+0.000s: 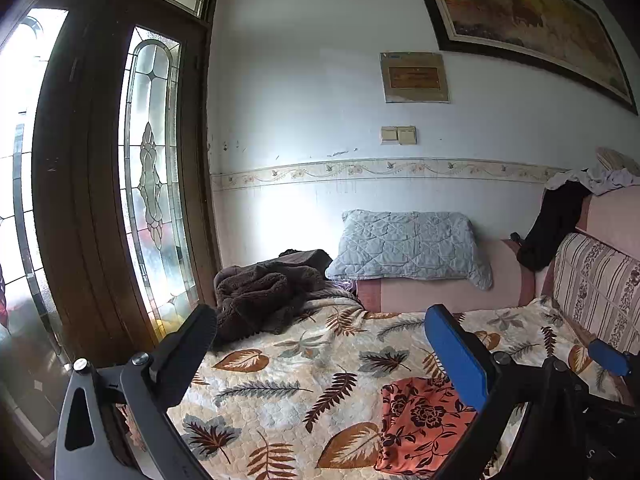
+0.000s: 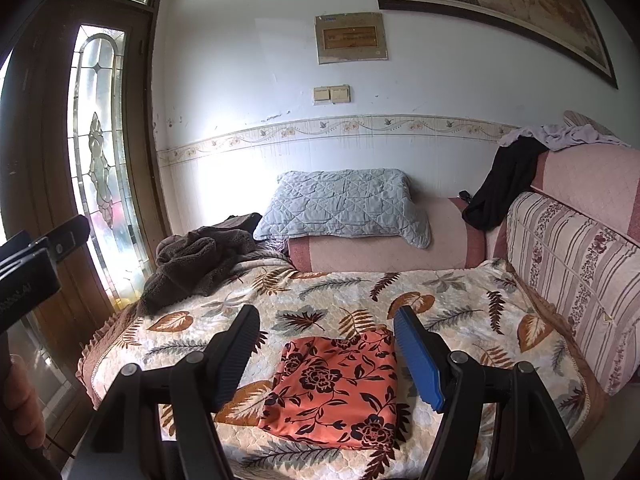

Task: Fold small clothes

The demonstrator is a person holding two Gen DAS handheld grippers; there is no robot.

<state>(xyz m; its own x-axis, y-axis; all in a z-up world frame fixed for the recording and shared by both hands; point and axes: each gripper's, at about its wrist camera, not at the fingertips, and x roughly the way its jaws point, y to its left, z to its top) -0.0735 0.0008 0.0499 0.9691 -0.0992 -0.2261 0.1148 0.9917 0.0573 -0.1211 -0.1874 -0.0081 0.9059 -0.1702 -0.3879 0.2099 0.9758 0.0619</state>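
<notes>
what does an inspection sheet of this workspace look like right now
surface: leaf-print quilt over a sofa bed, fairly flat.
job's things: orange floral cloth lying flat in a compact rectangle on the quilt, looks folded.
clutter: brown fleece heaped at the far left; grey pillow on the pink armrest; black garment and pale cloth draped on the backrest.
grippers: left gripper open, empty, above the quilt; right gripper open, empty, above the cloth, not touching.
cables: nothing seen.
surroundings: wooden door with stained glass on the left; framed painting, plaque and switches on the wall.
</notes>
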